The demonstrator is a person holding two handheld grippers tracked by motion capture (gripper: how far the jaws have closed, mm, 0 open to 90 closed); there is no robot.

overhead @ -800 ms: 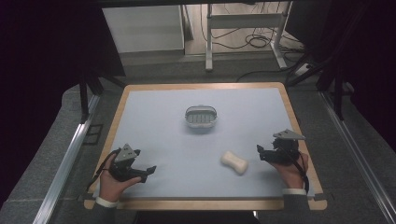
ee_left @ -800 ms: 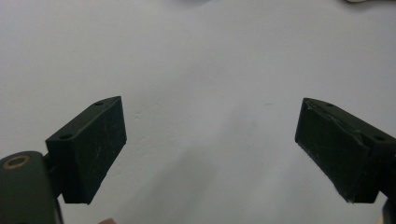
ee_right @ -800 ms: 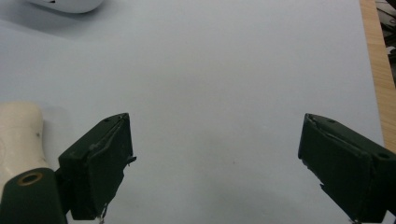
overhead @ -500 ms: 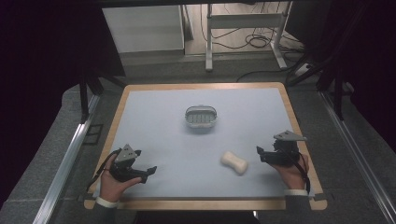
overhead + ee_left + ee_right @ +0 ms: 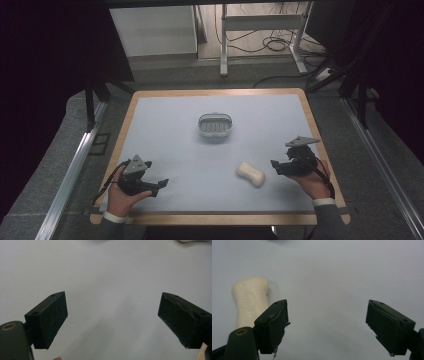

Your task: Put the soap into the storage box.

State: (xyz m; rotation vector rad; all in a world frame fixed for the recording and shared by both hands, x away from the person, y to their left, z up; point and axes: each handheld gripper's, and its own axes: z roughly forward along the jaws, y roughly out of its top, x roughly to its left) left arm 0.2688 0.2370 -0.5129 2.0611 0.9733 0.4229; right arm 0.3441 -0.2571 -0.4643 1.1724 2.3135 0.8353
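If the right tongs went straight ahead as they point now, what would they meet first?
Probably the soap bar: it lies just off the right tongs' left jaw, not between the jaws. Otherwise bare mat.

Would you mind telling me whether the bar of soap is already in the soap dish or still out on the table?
Out. The bar of soap lies on the table, apart from the soap dish.

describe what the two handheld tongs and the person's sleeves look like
Both tongs, left and right, are black, each topped by a grey three-cornered plate, with a thin black cable trailing back along the wrist. In the gripper views the jaws are blocky black pads with small screw holes, and a brass-coloured fitting sits at the lower left. The person wears grey sleeves with white cuffs.
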